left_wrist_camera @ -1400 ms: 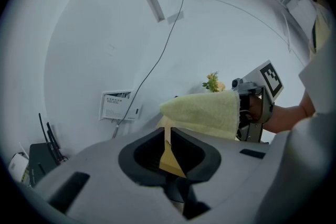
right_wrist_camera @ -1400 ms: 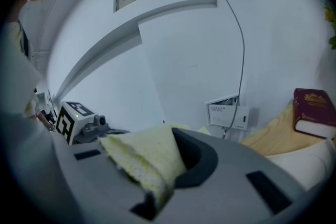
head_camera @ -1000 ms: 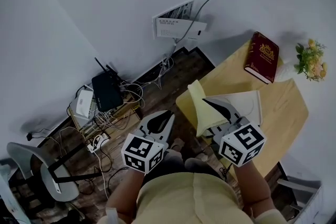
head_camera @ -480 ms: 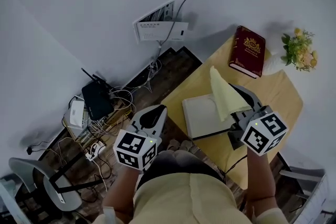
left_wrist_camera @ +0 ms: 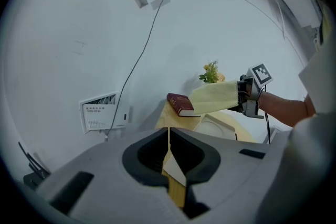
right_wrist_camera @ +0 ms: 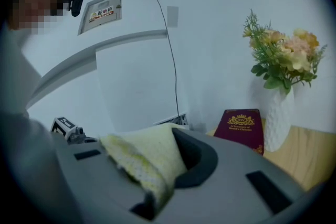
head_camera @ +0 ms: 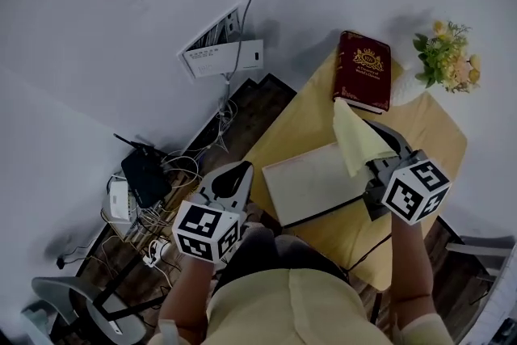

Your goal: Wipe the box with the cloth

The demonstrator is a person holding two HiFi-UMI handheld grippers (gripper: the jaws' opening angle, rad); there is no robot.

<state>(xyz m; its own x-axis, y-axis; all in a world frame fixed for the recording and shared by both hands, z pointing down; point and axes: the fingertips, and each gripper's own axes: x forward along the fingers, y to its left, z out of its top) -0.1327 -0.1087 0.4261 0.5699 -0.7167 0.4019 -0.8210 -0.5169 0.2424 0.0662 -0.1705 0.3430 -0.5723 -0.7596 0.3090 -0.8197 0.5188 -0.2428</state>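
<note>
Right gripper (head_camera: 386, 143) fingers pinching cloth (head_camera: 355, 137) pointing toward book (head_camera: 363, 70), left gripper (head_camera: 233, 174) fingers closed

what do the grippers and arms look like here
Left gripper and right gripper match: grey moulded shells with black-lined jaws, each topped by a white cube bearing black square markers. A thin dark cable trails from the right one. Forearms are bare; the top is pale yellow.

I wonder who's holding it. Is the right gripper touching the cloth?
Touching. The right gripper view shows the cloth pinched between the jaws of the right gripper, bunching out over them.
</note>
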